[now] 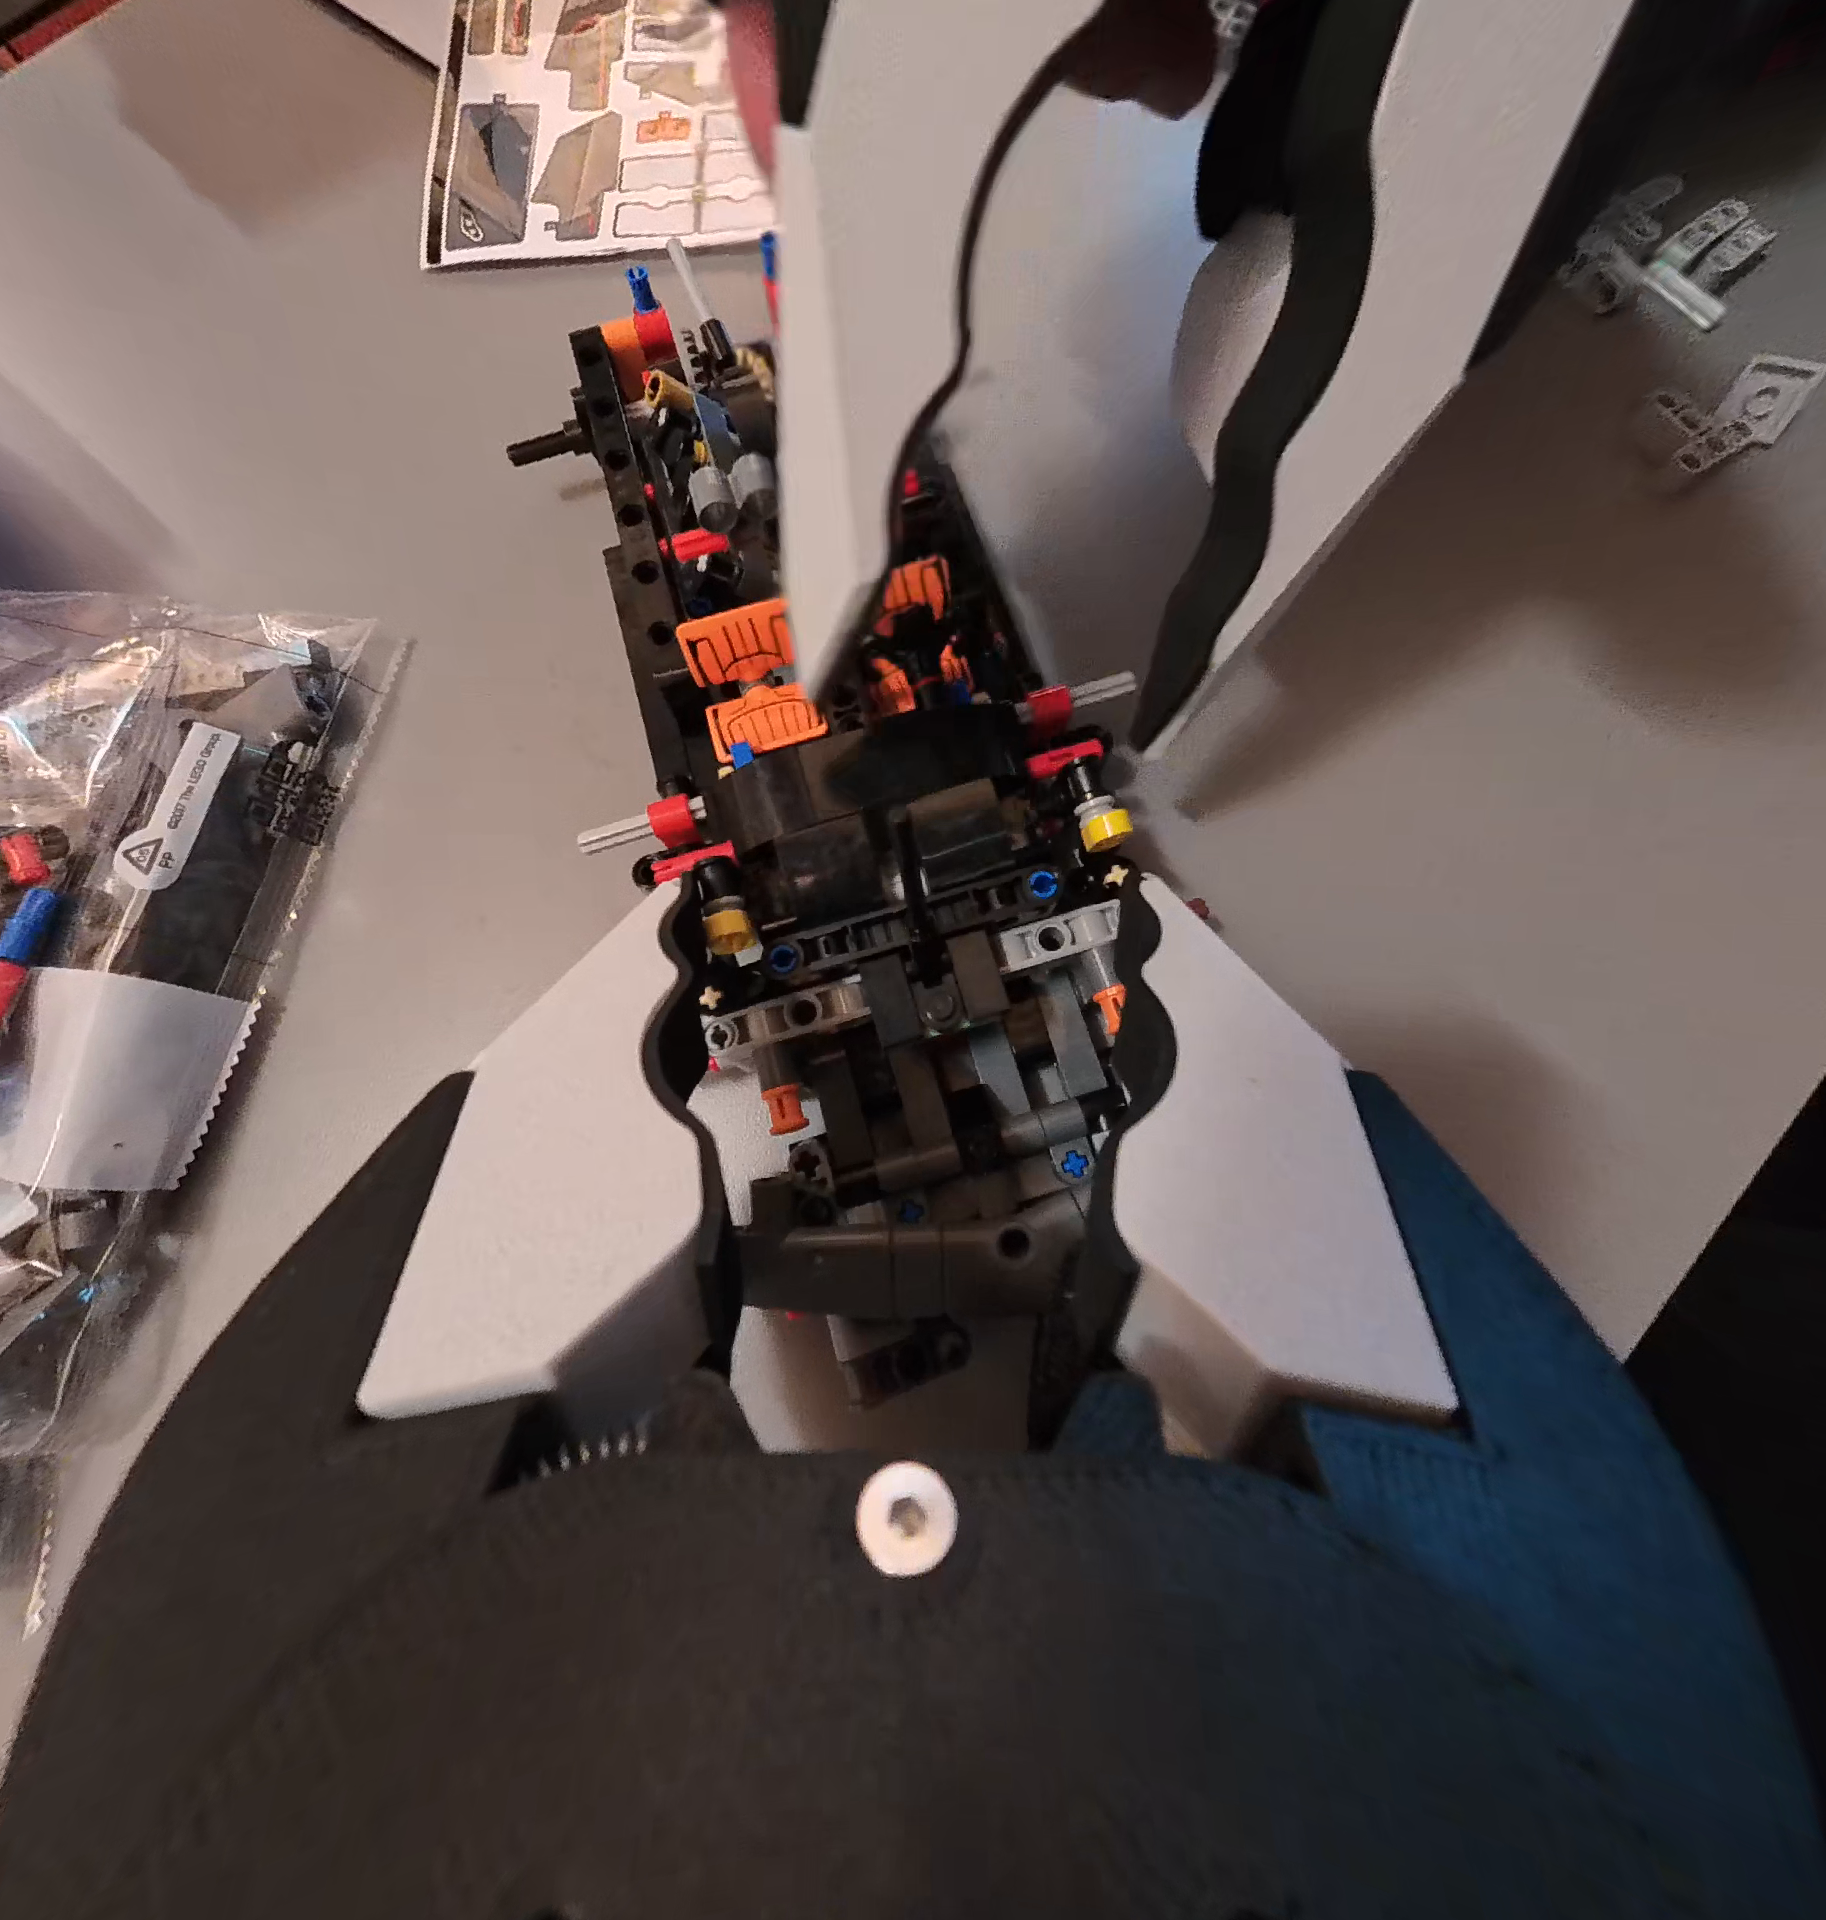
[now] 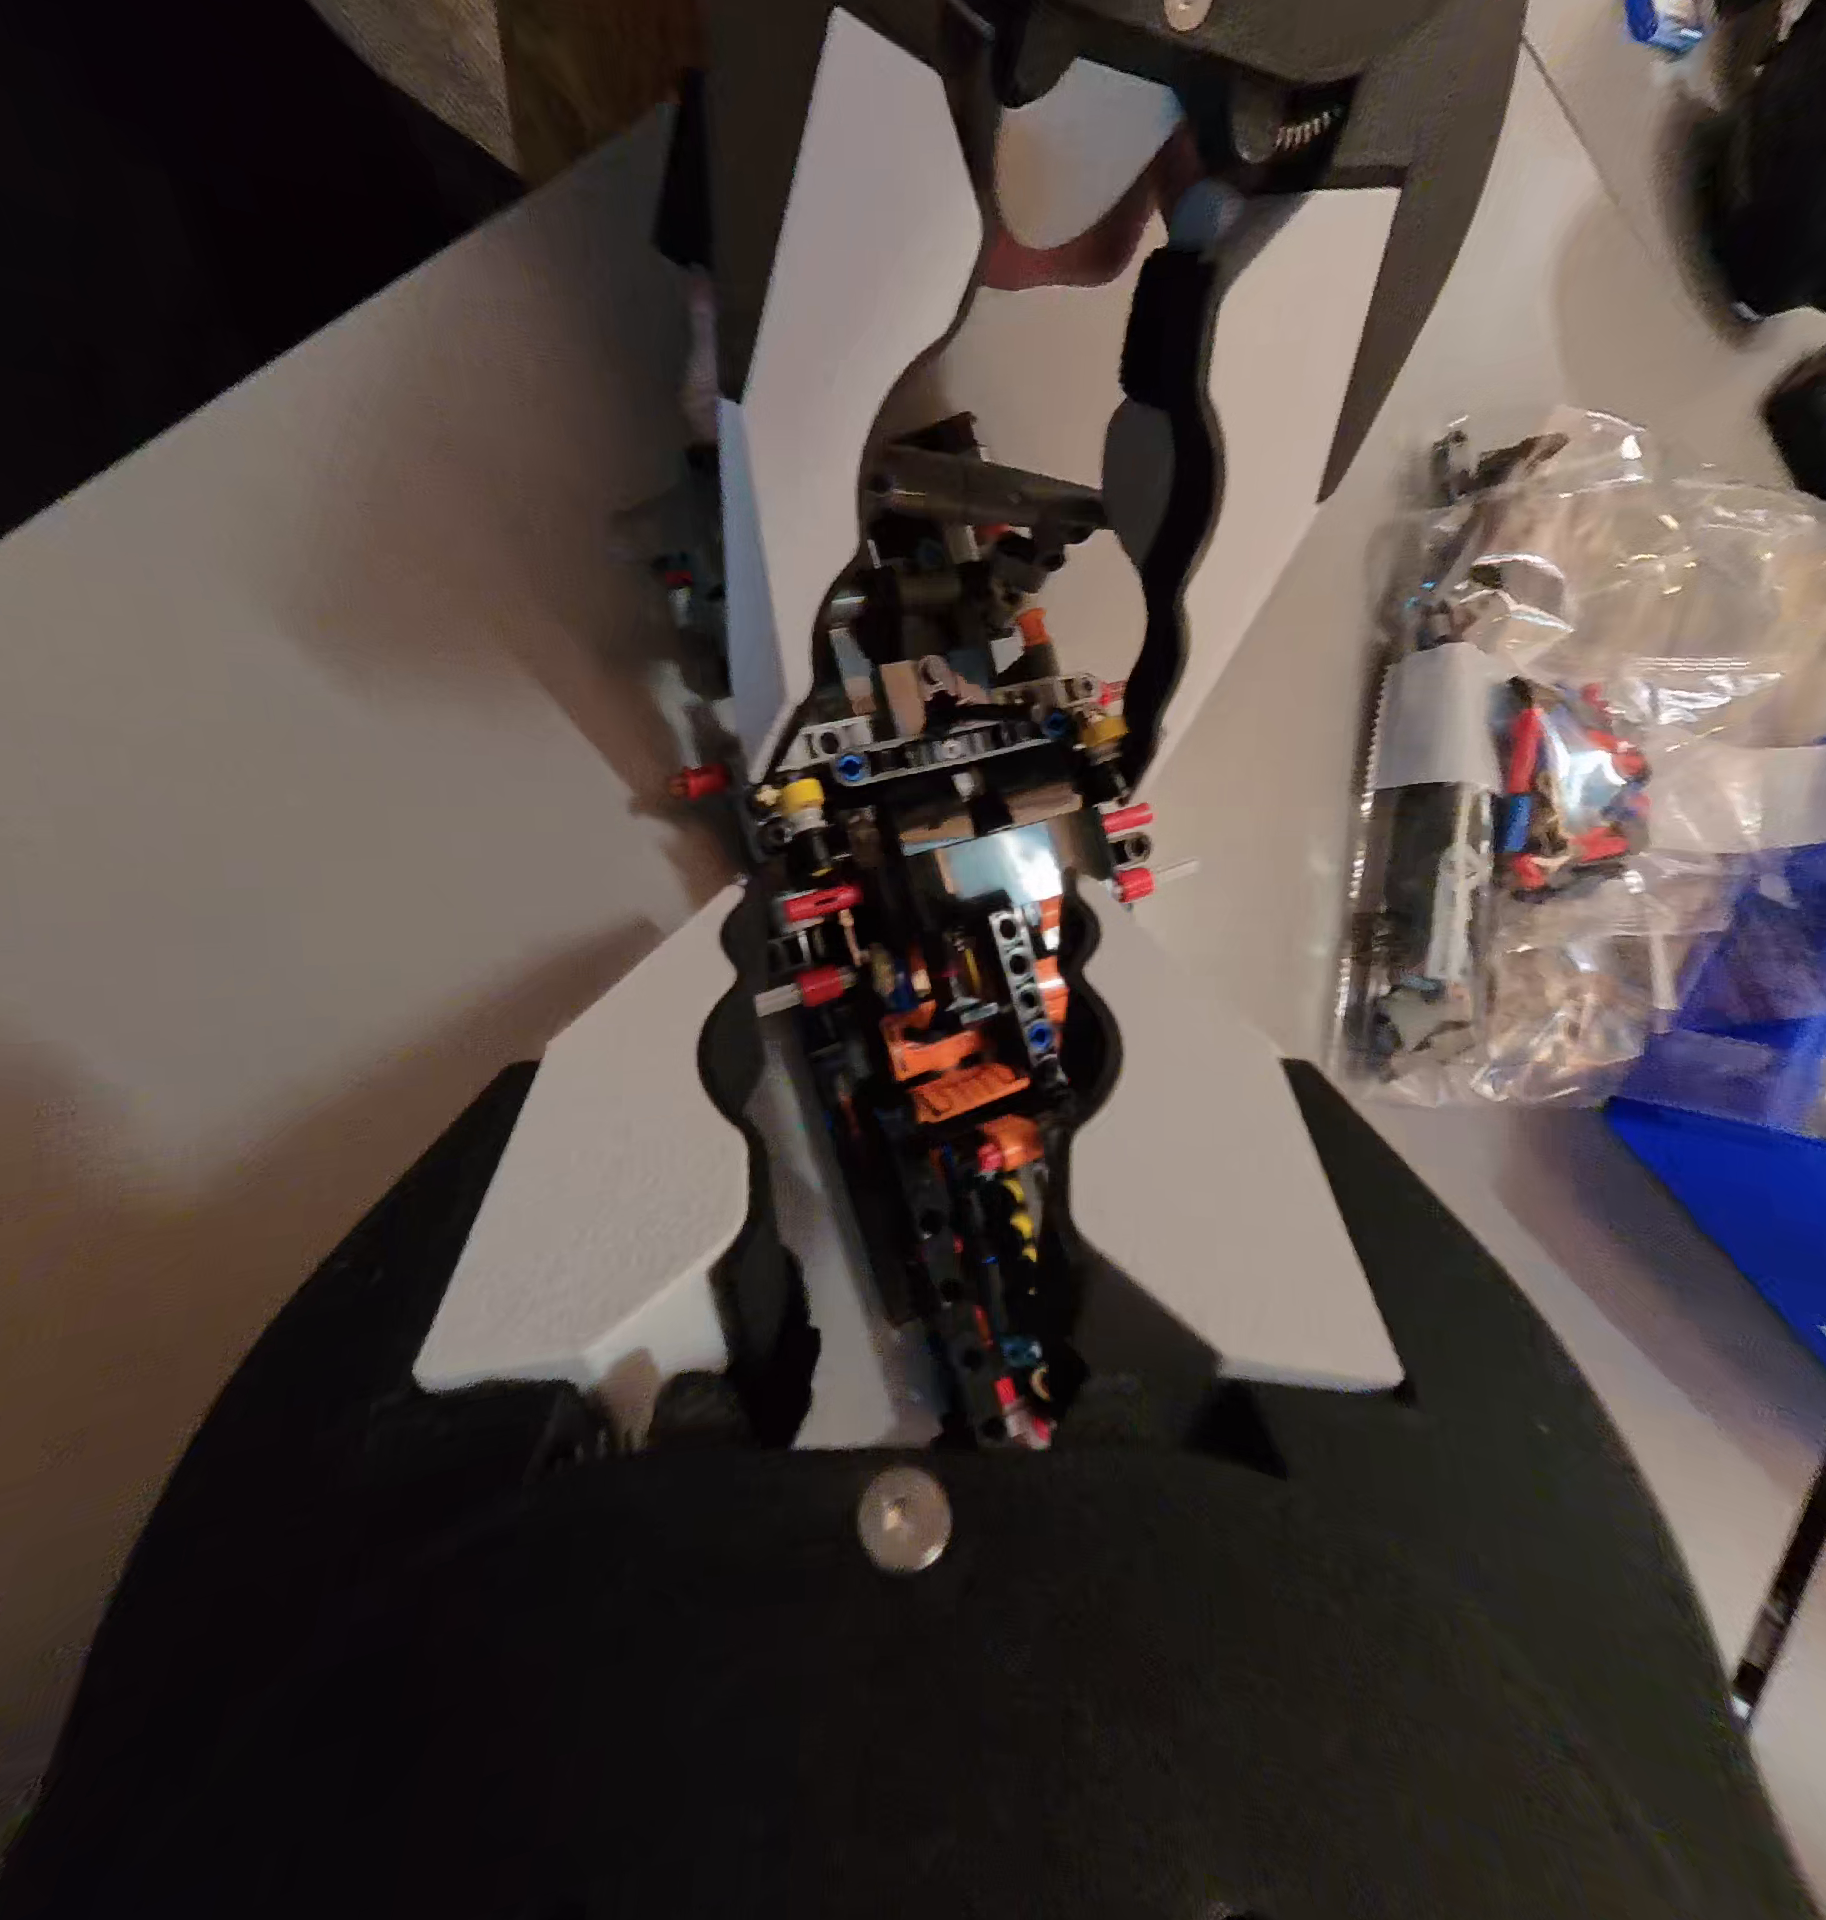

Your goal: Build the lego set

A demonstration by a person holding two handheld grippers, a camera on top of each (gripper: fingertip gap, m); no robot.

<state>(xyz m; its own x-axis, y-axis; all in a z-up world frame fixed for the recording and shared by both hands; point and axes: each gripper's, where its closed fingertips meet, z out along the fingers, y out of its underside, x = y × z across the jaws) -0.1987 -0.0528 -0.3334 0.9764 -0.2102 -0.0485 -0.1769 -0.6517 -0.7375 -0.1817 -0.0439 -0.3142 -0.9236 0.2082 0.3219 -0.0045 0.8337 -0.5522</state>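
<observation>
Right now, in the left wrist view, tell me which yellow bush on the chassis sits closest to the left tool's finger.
The lower-left yellow bush, tucked against the left tool's finger. The other yellow bush sits higher on the right, clear of it.

Sticker sheet (image 1: 587, 125) top cut off; parts bag (image 2: 1605, 748) beyond right edge.

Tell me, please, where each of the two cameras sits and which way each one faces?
Left wrist view: on the left gripper, looking along the lego chassis it clasps; own fingers show.
Right wrist view: on the right gripper, facing the opposite way along the chassis; own fingers show.
Shared: the chassis, each other's gripper, the bags of lego parts, the table.
</observation>
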